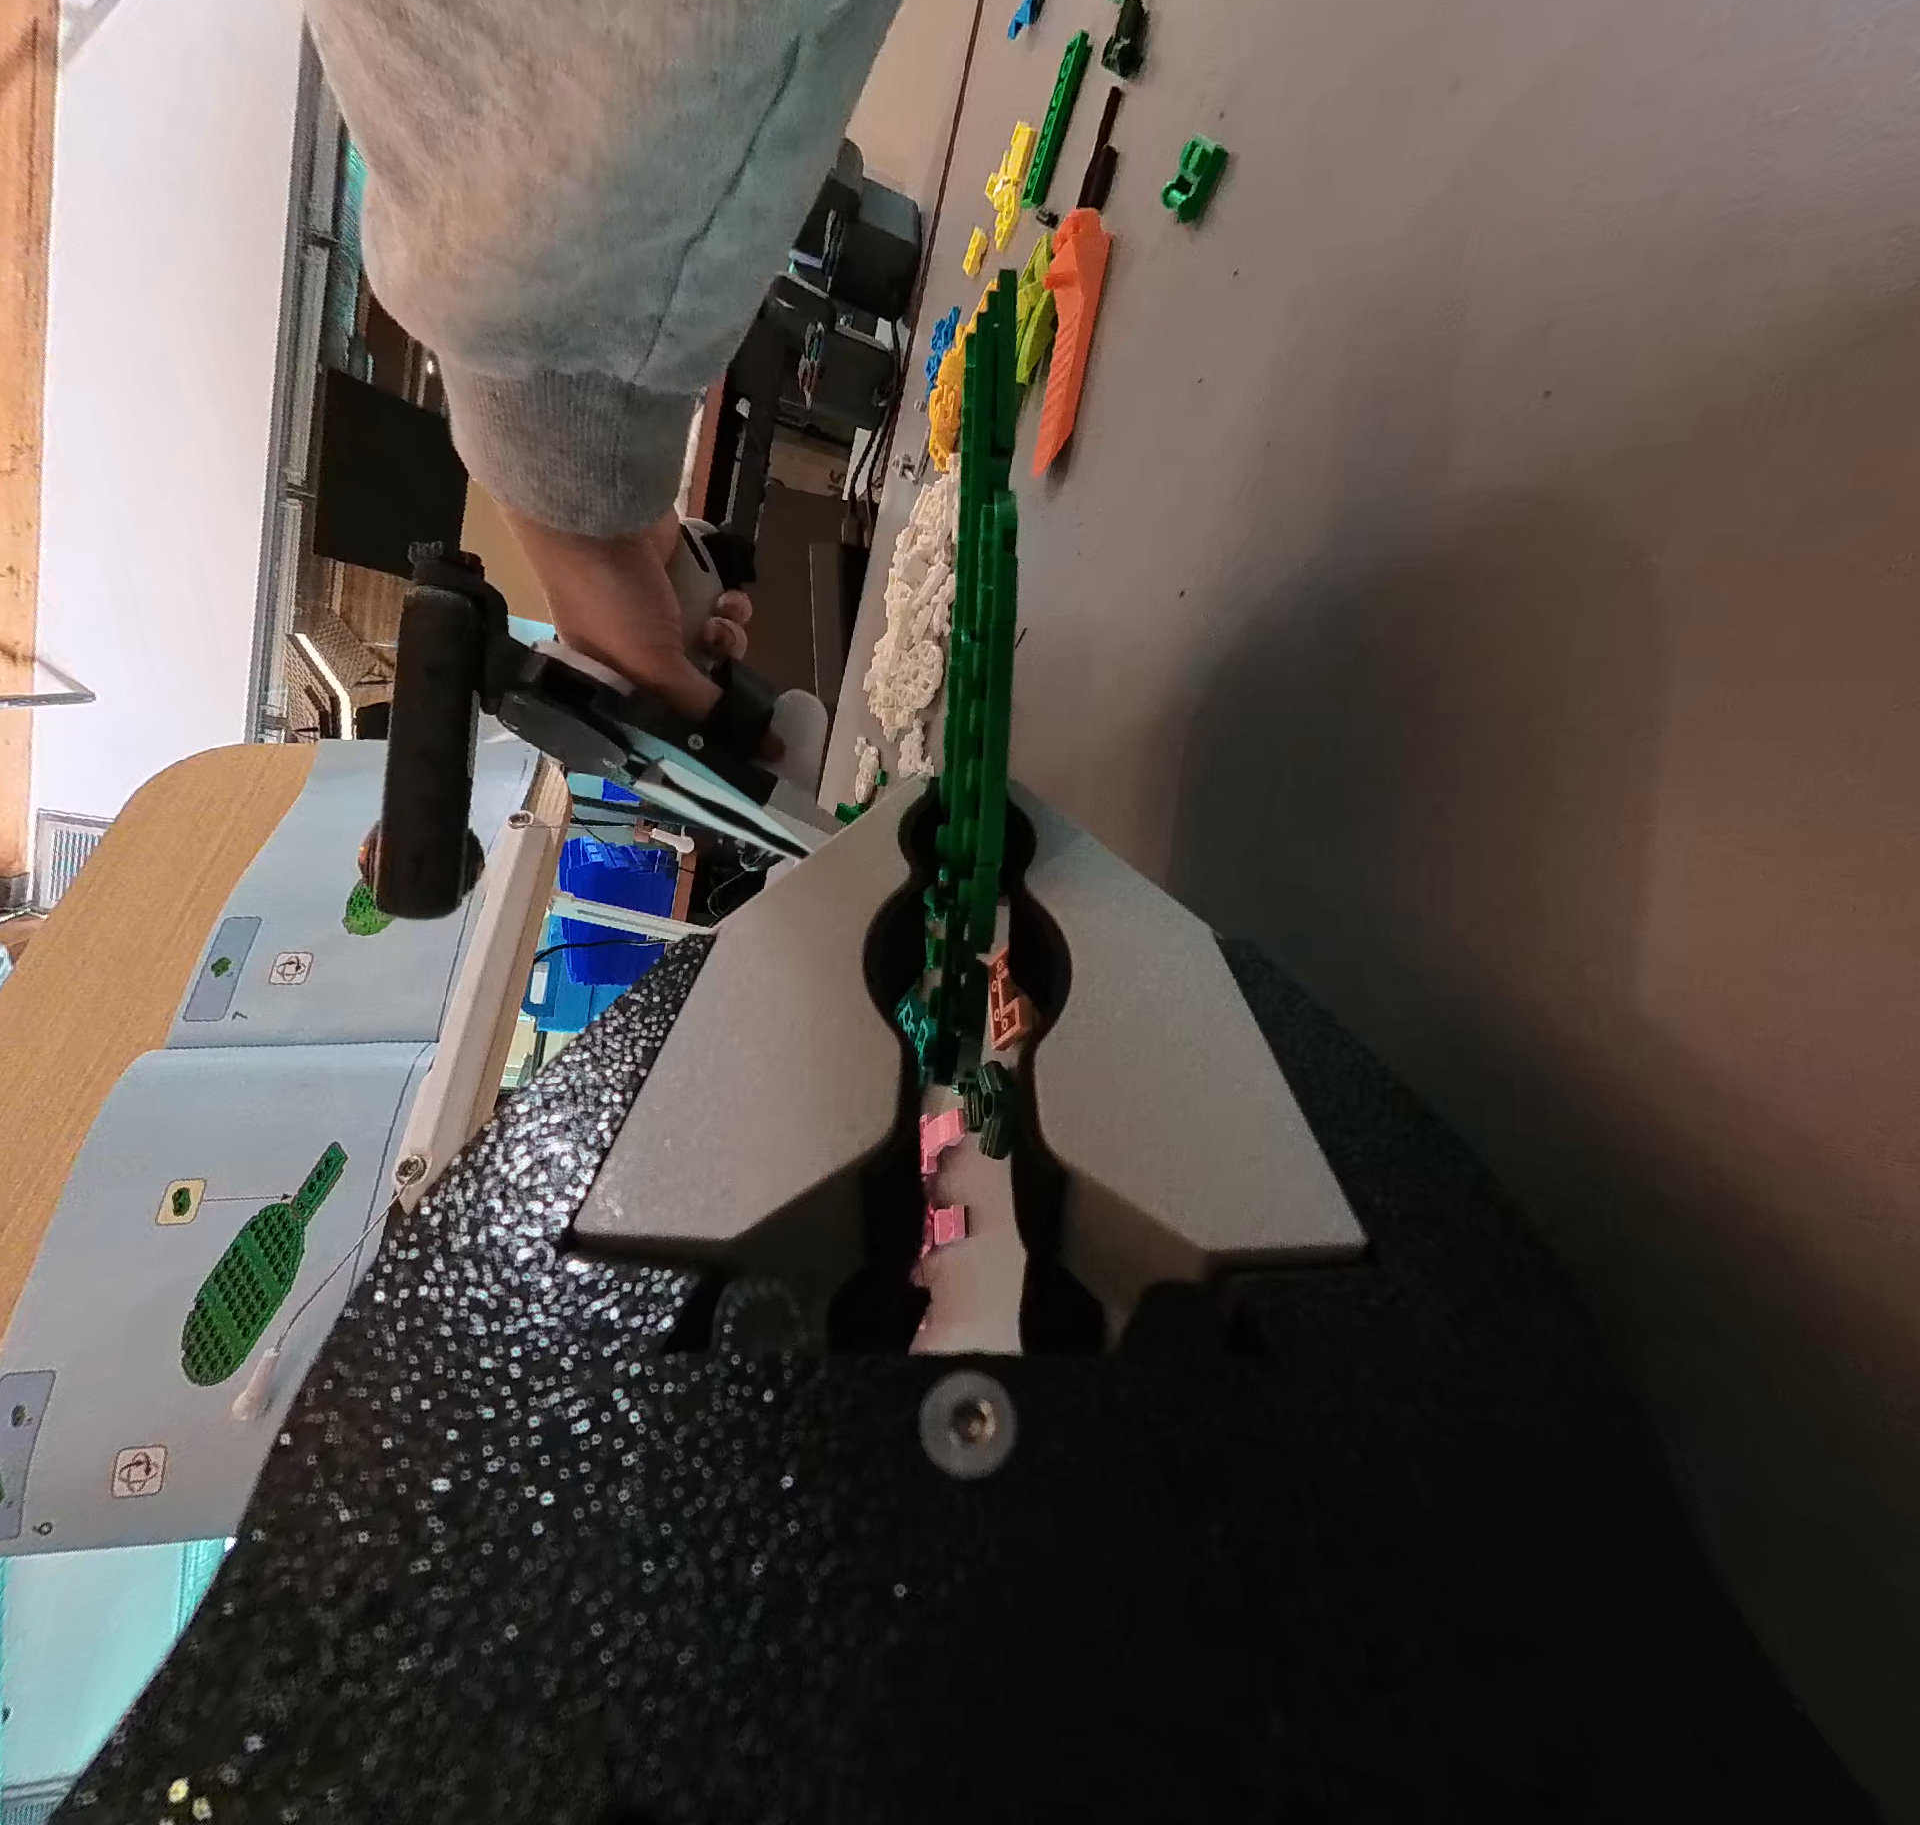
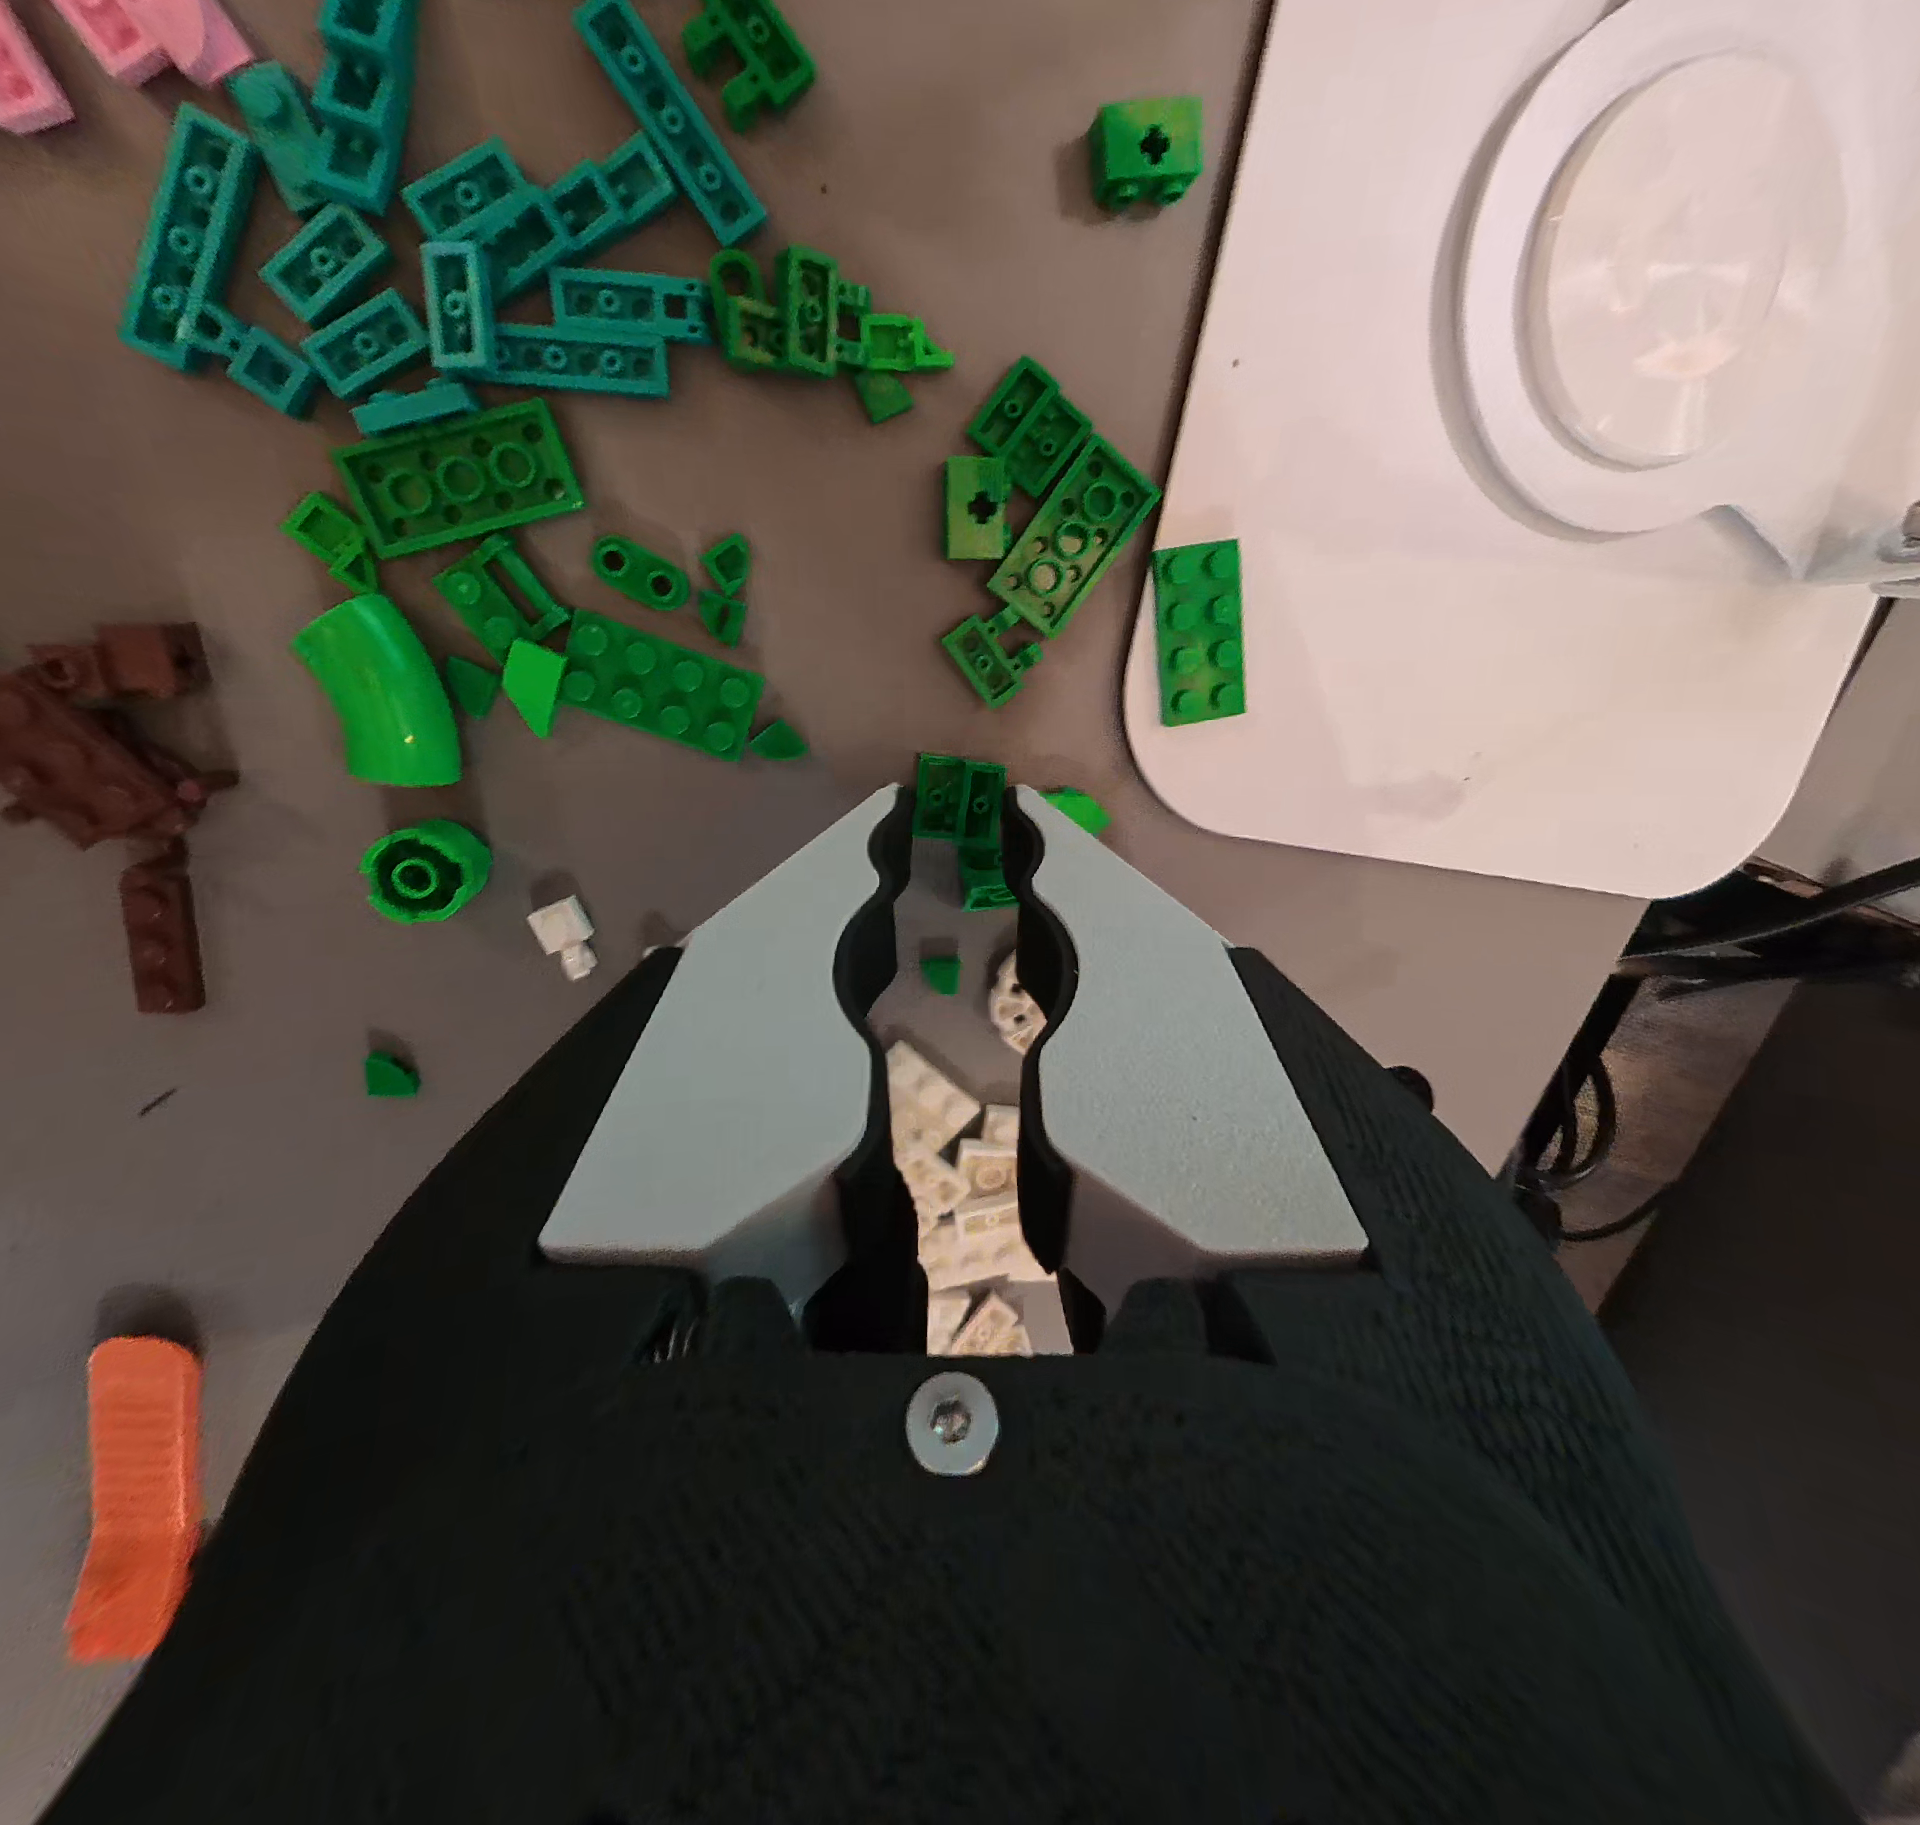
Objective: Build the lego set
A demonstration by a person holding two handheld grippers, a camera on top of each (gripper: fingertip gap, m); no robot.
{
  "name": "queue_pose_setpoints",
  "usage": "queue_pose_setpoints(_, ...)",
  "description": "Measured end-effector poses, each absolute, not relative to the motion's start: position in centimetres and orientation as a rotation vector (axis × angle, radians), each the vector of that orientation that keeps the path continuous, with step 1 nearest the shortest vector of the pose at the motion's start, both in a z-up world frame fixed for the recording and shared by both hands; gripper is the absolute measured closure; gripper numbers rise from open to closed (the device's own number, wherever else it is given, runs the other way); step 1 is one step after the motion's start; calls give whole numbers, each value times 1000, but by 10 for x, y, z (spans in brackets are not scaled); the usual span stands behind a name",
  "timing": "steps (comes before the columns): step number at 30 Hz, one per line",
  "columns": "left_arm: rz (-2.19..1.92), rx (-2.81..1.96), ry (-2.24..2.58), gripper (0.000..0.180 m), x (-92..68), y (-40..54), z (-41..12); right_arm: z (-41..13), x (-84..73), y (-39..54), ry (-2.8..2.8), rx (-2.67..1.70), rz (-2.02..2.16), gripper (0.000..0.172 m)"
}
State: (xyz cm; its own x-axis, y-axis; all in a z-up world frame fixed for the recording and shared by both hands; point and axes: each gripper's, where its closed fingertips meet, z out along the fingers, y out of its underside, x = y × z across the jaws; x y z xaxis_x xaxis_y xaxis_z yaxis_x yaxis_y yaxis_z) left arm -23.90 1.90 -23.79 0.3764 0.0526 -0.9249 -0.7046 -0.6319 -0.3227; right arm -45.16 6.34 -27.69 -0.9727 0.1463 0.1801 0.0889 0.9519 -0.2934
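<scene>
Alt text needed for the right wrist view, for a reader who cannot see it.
The right gripper pinches a small green brick at its fingertips above a grey table strewn with green, teal, pink and brown bricks. A white base with a green plate lies to the right.

L wrist cam rolled sideways, skimming table (image 1: 1455, 425); R cam close overhead; both show bricks (image 2: 665, 679).

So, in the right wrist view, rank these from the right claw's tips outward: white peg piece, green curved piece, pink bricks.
1. White peg piece: just left of the claw.
2. Green curved piece: farther left.
3. Pink bricks: top-left corner.
</scene>
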Motion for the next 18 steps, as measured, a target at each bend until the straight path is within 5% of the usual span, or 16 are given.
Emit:
queue_pose_setpoints(8,1316,-1908,564,175,-239,19,-238,-269,-437,63,-2876,-159,573,156)
queue_pose_setpoints(18,1318,-1911,566,175,-239,19,-238,-195,-420,30,-2417,-47,1375,156)
